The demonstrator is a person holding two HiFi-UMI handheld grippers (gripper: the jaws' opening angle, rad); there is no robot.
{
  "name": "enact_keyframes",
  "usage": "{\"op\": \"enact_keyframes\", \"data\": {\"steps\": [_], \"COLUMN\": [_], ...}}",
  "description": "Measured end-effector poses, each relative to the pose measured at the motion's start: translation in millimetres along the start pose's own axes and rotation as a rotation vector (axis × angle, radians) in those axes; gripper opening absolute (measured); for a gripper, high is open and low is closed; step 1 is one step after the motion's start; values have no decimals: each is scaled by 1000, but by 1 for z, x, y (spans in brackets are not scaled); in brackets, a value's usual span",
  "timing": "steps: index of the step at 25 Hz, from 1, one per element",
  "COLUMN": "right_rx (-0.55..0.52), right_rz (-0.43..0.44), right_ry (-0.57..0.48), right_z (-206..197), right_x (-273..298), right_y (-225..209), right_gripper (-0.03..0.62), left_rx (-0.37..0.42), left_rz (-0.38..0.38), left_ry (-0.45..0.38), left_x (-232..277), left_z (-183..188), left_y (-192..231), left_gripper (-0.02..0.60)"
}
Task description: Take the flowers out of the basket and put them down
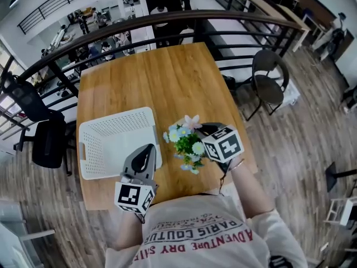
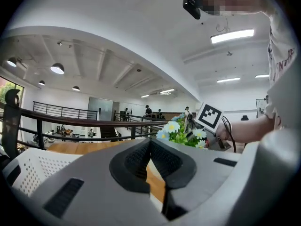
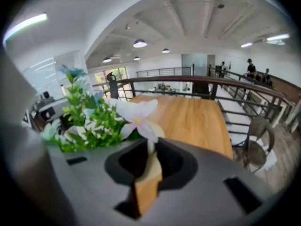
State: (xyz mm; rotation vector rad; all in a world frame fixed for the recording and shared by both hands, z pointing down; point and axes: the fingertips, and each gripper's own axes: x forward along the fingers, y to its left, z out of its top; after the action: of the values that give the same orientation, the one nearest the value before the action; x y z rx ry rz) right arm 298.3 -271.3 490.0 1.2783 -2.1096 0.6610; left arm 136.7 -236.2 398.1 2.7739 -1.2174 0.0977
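Note:
A small bunch of artificial flowers (image 1: 187,138), white, pale blue and pink blooms on green leaves, hangs just above the wooden table (image 1: 167,77), right of the white perforated basket (image 1: 111,128). My right gripper (image 1: 201,132) is shut on its stem. In the right gripper view a pale stem runs between the jaws of the right gripper (image 3: 150,147), and the flowers (image 3: 99,119) spread up and to the left. My left gripper (image 1: 147,148) hovers over the basket's near right corner, shut and empty. The left gripper (image 2: 150,142) faces the flowers (image 2: 181,132). The basket looks empty.
A dark metal railing (image 1: 167,24) curves round the table's far side. A black chair (image 1: 269,80) stands off the right edge and an office chair (image 1: 42,133) off the left. The person stands at the table's near edge.

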Motion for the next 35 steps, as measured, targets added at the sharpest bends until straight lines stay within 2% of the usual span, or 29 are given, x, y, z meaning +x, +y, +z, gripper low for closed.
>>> {"op": "enact_keyframes", "data": {"steps": [10, 15, 22, 28, 33, 35], "right_rx": [133, 183, 255, 252, 249, 263], "right_rz": [-5, 0, 6, -68, -125, -137], "right_ry": [212, 286, 302, 298, 251, 223], "right_z": [-103, -135, -147, -150, -147, -141], "right_x": [81, 111, 126, 126, 119, 111], "right_y": [-34, -40, -46, -55, -63, -65], "right_gripper": [83, 84, 87, 77, 138, 141], "left_rx": [-22, -24, -23, -18, -13, -10], "left_rz": [43, 54, 60, 53, 38, 33], "left_ry": [75, 96, 126, 131, 134, 132], "left_x": [7, 10, 9, 9, 5, 5], "left_z": [-35, -42, -47, -46, -49, -48], "left_y": [3, 9, 15, 16, 12, 12], "left_gripper": [26, 26, 26, 26, 26, 26]}}
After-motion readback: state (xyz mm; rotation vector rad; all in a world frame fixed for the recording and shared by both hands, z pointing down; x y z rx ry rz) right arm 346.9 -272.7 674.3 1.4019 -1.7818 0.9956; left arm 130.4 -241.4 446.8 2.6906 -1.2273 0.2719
